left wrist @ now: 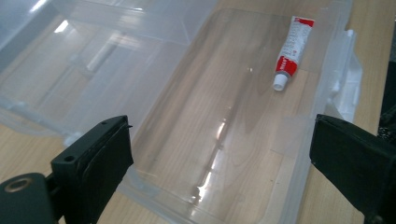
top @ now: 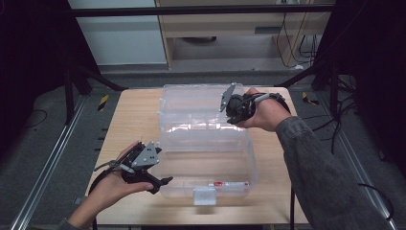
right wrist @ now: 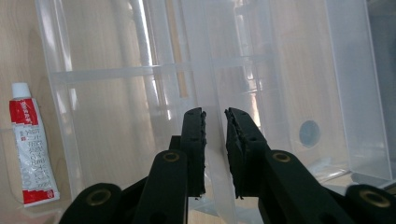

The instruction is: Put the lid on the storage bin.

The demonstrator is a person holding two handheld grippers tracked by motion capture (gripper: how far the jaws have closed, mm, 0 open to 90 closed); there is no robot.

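Across the middle of the wooden tabletop (top: 129,115) sits my clear plastic storage box (top: 206,158), its lid (top: 191,108) thrown back toward the far edge. Inside, near the front wall, a red-and-white tube (left wrist: 293,49) lies flat. My right claw (right wrist: 215,122) has narrowed onto the lid's thin rim, which runs between its pads. My left claw (left wrist: 219,154) gapes wide at the box's near left corner, holding nothing.
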